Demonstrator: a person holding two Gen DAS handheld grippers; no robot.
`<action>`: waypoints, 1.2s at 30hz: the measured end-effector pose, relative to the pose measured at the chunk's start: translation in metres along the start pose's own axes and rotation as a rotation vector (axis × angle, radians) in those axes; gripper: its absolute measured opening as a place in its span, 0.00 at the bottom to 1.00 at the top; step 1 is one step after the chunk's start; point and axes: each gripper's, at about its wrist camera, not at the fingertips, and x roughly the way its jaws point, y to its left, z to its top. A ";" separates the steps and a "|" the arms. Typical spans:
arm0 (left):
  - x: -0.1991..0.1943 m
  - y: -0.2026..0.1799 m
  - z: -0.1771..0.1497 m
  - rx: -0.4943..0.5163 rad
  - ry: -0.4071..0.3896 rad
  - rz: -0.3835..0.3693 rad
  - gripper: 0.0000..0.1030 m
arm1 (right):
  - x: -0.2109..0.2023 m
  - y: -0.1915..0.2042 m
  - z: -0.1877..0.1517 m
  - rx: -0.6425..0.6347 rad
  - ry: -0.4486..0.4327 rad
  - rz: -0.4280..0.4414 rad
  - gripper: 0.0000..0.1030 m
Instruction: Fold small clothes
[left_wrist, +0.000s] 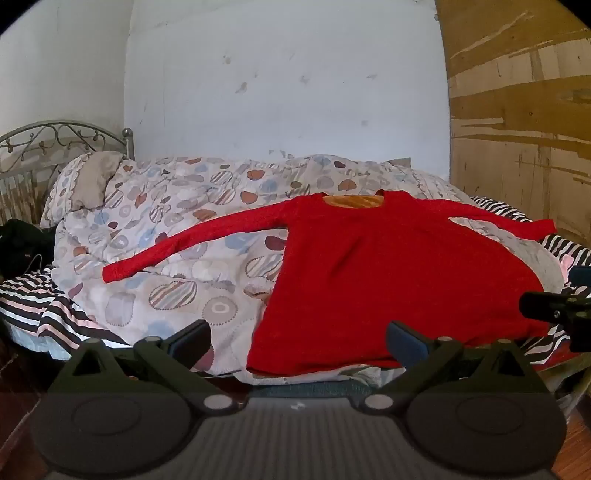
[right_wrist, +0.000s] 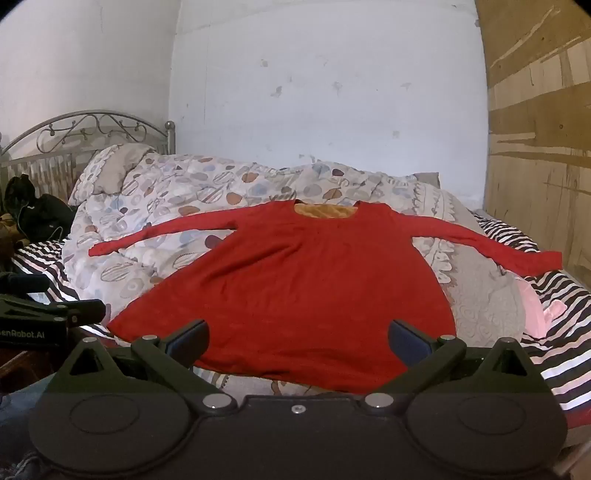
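Observation:
A red long-sleeved top (left_wrist: 388, 273) lies spread flat on the bed, neck at the far side, both sleeves stretched out sideways, hem toward me. It also shows in the right wrist view (right_wrist: 306, 291). My left gripper (left_wrist: 297, 341) is open and empty, held in front of the hem's left part. My right gripper (right_wrist: 297, 339) is open and empty, held in front of the middle of the hem. The right gripper's body shows at the right edge of the left wrist view (left_wrist: 554, 310), and the left gripper's body shows at the left edge of the right wrist view (right_wrist: 44, 314).
The top rests on a rumpled patterned quilt (left_wrist: 166, 236) over a black-and-white striped sheet (right_wrist: 554, 354). A metal headboard (right_wrist: 85, 129) and dark items (right_wrist: 40, 214) are at the left. A white wall is behind, a wooden panel (right_wrist: 543, 129) at the right.

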 end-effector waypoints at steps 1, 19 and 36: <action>0.000 0.000 0.000 0.000 -0.001 0.000 1.00 | 0.000 0.000 0.000 0.000 0.000 0.000 1.00; -0.001 -0.003 0.003 0.005 -0.014 0.002 1.00 | 0.001 -0.001 0.001 0.003 0.001 -0.004 1.00; -0.003 -0.004 0.000 0.004 -0.019 -0.002 1.00 | 0.002 -0.001 0.001 0.008 0.006 -0.005 1.00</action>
